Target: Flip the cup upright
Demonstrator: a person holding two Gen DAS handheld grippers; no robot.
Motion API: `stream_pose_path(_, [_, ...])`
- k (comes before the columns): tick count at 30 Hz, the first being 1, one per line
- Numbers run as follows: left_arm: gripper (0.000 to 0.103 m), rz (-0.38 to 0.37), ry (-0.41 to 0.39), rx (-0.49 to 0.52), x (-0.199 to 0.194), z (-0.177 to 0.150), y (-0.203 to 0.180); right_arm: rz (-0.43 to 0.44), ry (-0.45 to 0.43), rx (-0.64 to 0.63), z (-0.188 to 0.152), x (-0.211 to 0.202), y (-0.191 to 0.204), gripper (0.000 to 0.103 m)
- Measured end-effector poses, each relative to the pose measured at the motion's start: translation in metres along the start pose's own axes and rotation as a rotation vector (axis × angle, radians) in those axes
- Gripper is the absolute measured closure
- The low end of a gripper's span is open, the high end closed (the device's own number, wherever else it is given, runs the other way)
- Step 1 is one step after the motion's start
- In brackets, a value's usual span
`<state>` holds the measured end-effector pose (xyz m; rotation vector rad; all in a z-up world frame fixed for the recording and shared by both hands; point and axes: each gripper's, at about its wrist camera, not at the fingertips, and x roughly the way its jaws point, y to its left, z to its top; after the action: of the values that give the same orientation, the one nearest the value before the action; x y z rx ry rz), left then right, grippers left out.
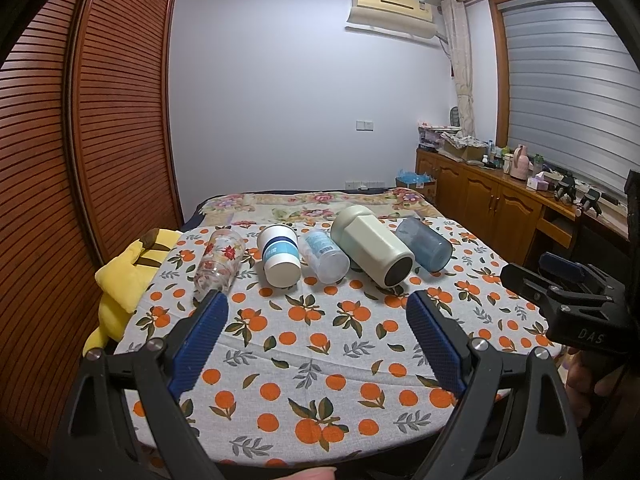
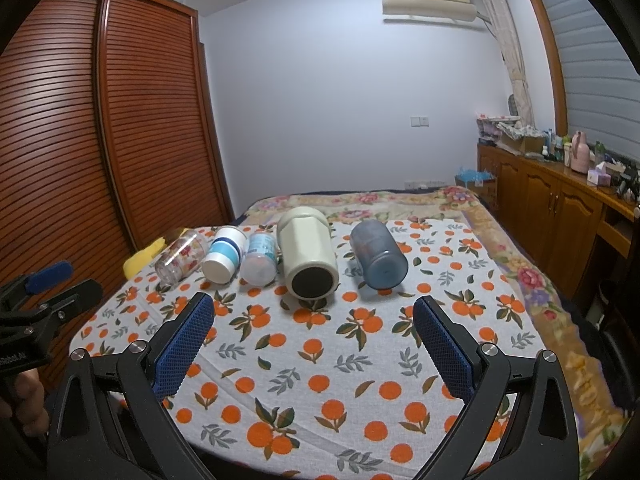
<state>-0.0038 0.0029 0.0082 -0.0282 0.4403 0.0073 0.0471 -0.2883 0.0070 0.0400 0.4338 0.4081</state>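
Several cups lie on their sides in a row on the orange-print cloth (image 1: pixel 320 344), bottoms toward me. From left: a clear floral glass (image 1: pixel 219 266) (image 2: pixel 182 255), a white cup with a blue band (image 1: pixel 279 255) (image 2: pixel 225 254), a clear plastic cup (image 1: pixel 325 256) (image 2: pixel 261 258), a big cream tumbler (image 1: pixel 370 250) (image 2: pixel 307 258) and a blue translucent cup (image 1: pixel 424 244) (image 2: pixel 378 254). My left gripper (image 1: pixel 318 300) is open and empty, short of the row. My right gripper (image 2: pixel 314 304) is open and empty, just short of the cream tumbler.
A yellow plush (image 1: pixel 124 276) lies at the cloth's left edge. A flowered bedspread (image 2: pixel 532 280) runs behind and to the right. A louvered wardrobe (image 1: pixel 100 120) stands left; a cluttered wooden cabinet (image 2: pixel 560 196) stands right. The other gripper shows at each view's edge (image 1: pixel 576 300).
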Motion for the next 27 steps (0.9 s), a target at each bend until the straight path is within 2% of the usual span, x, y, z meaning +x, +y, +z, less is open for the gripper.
stream_pose_path(27, [0.012,0.002,0.005,-0.005,0.0029,-0.0024,0.0006,0.001,0.006,0.002,-0.0001,0.0012,0.0002,0.002])
